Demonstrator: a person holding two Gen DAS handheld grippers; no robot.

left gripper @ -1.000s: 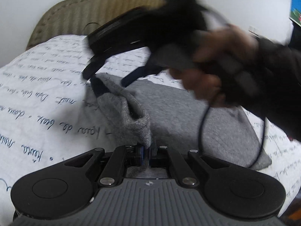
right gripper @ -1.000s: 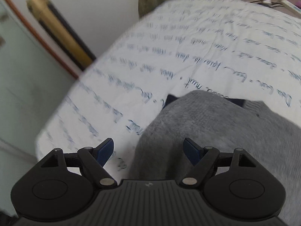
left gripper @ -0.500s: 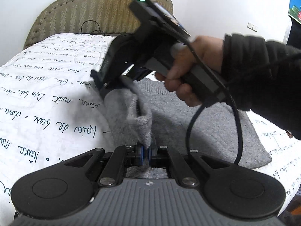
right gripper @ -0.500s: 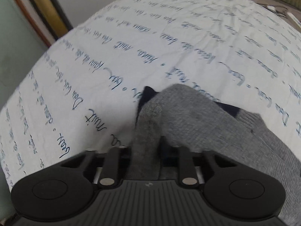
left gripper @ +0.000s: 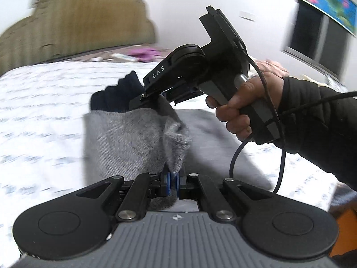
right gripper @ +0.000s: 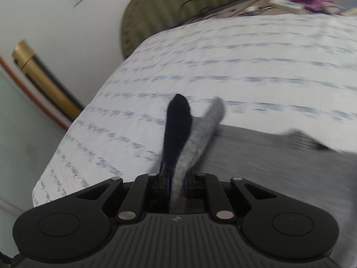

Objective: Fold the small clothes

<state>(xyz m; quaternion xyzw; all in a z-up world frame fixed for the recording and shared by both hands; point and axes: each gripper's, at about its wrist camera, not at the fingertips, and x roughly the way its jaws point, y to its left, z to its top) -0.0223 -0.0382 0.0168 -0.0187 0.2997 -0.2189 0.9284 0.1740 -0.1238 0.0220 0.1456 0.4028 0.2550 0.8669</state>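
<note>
Both claws pinch one grey garment (left gripper: pixel 125 138) w/ a navy cuff (left gripper: pixel 116 93), lying on a white bedspread (left gripper: pixel 40 102) printed w/ blue script. Left gripper (left gripper: pixel 173 178) is pressed together on a bunched grey fold, lifted off the spread. Only the left wrist view shows the right gripper (left gripper: pixel 154 97) from outside, in a person's hand (left gripper: pixel 241 107) w/ dark sleeve, clamped at the garment's far edge by the cuff. Right wrist view alone shows its jaws close up: right gripper (right gripper: pixel 176 183) nearly closed on grey and navy cloth, rest of garment beside it.
</note>
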